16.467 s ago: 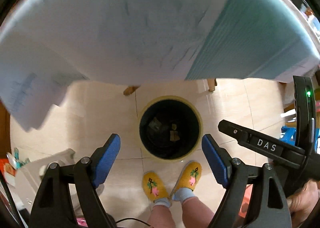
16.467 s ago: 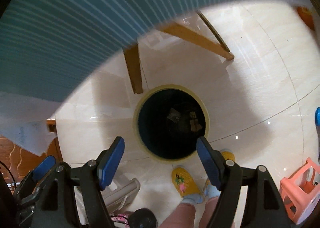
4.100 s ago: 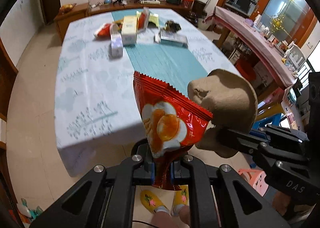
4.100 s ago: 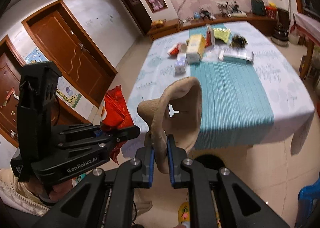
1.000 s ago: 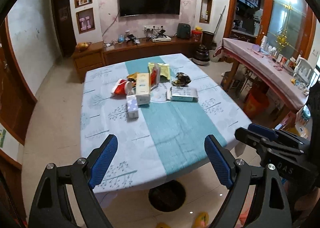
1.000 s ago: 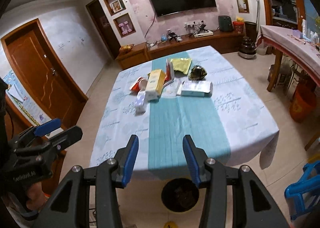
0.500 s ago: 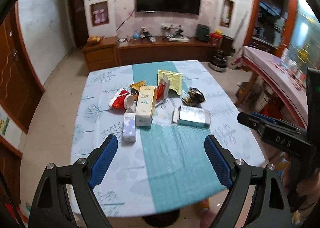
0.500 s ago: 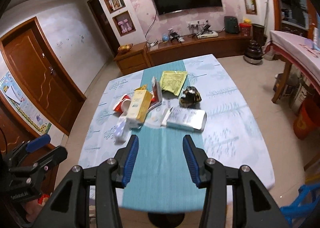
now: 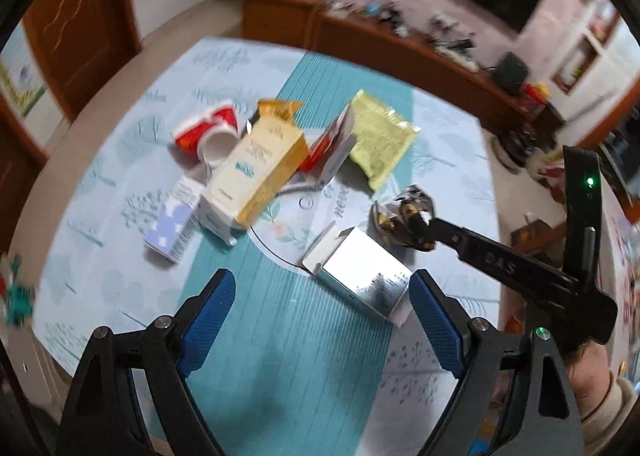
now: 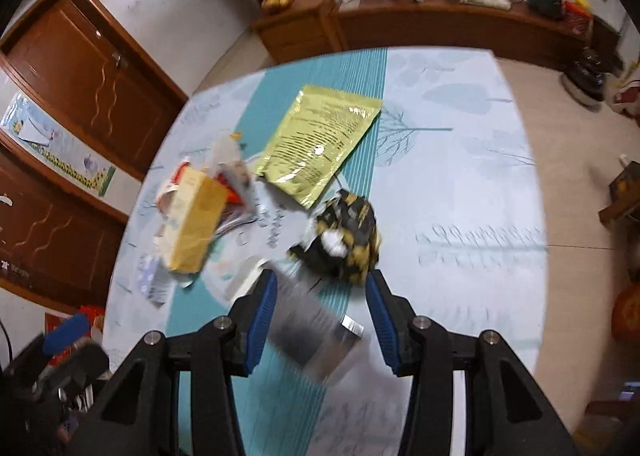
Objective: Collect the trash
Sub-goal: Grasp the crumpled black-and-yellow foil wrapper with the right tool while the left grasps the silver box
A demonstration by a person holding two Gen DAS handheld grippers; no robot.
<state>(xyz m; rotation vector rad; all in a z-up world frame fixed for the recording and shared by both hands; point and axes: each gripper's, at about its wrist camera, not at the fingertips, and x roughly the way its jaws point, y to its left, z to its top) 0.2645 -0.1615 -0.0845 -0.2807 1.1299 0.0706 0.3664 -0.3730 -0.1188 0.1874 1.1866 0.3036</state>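
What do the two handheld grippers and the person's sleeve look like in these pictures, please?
Both the left gripper and the right gripper have black angular frames with silver bolts and ribbed blue pads on the fingers. In the left wrist view, the right gripper's body bears "DAS" lettering and small green lights. The hand holding it wears a beige knitted sleeve.

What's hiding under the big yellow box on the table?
The yellow box leans over a white and red paper cup and a small blue-and-white carton. A red packet shows at its far side. Whatever lies right beneath it is covered.
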